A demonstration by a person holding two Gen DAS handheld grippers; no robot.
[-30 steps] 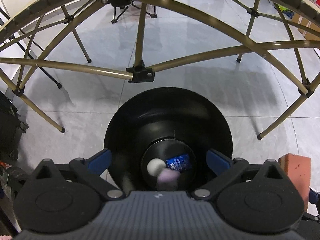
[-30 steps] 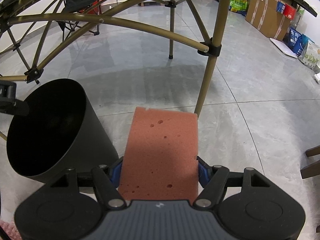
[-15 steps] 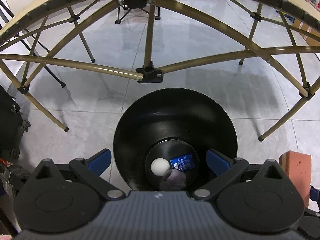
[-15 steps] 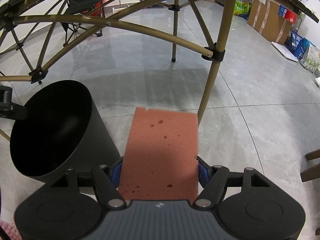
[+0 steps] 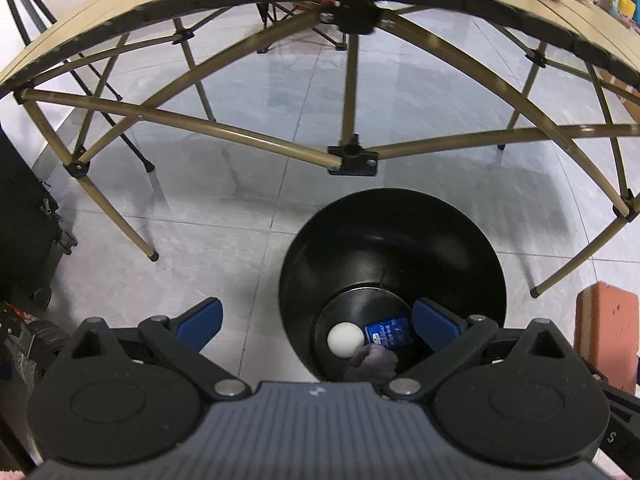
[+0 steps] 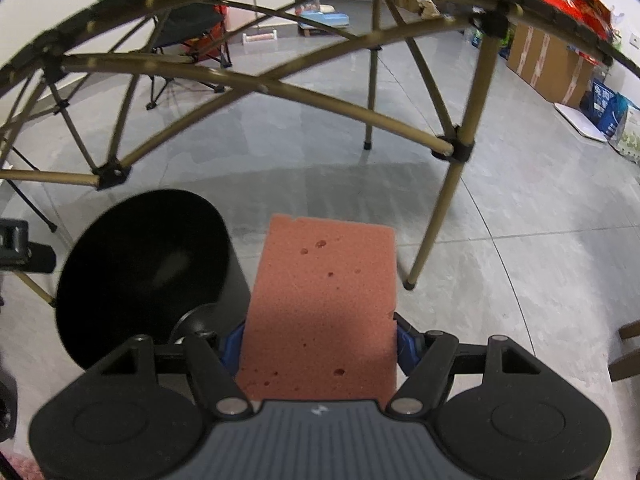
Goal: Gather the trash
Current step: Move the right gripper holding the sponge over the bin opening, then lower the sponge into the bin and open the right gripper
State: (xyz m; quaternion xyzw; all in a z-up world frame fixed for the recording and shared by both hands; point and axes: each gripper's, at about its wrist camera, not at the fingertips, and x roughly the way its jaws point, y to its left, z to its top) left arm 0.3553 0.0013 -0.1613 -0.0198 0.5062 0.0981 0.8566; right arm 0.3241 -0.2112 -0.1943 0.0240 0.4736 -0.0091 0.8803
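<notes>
The folding table, with its tan crossed legs, arches over everything; the black bin stands on the grey floor just in front of it and serves as the landmark here. Against a second ago, the bin sits lower and further right in the left wrist view, and more of the tabletop edge shows in both views; my reading is that both hands have lifted and the left has drifted off the bin's mouth, clearing the way for the next drop. One bin; inside it three pieces lie on the bottom: one white ball, one blue packet, one pale purple scrap. One pink sponge, the piece still to be binned, is outside the bin, just to its right; the right gripper is clamped on its sides. The left gripper has its jaws wide apart and empty, the right-hand finger above the bin's mouth, the other left of it.
</notes>
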